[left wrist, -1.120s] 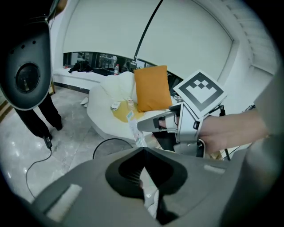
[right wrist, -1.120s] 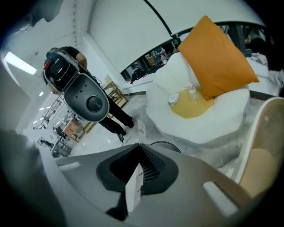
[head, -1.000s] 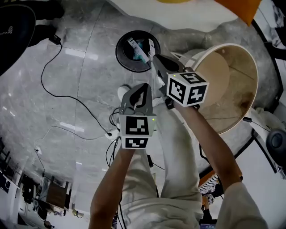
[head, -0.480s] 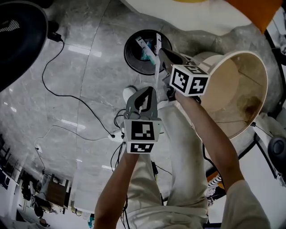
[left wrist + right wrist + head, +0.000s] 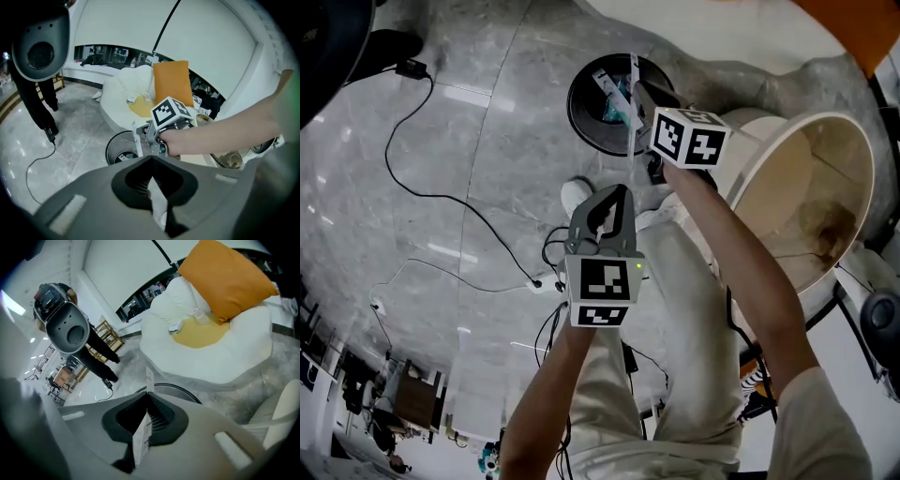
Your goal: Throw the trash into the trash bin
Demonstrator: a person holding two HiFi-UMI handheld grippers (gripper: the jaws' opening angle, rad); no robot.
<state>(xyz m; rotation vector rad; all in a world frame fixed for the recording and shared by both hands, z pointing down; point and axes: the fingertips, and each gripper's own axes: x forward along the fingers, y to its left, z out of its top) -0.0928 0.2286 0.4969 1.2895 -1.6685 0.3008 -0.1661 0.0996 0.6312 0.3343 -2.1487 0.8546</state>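
Grey floor [image 5: 441, 169]; right claw [image 5: 639, 92], wrapper [image 5: 140, 437] pinched, nose-down over trash bin [image 5: 575, 108].

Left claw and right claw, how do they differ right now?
The right claw is at the trash bin rim; the left claw is short of it. The right claw pinches a printed paper strip, the left claw a white scrap. Both are shut on trash.

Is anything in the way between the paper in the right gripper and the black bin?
Nothing visible is. The right gripper pinches the white wrapper right by the open trash bin, which has no lid, just some litter inside.
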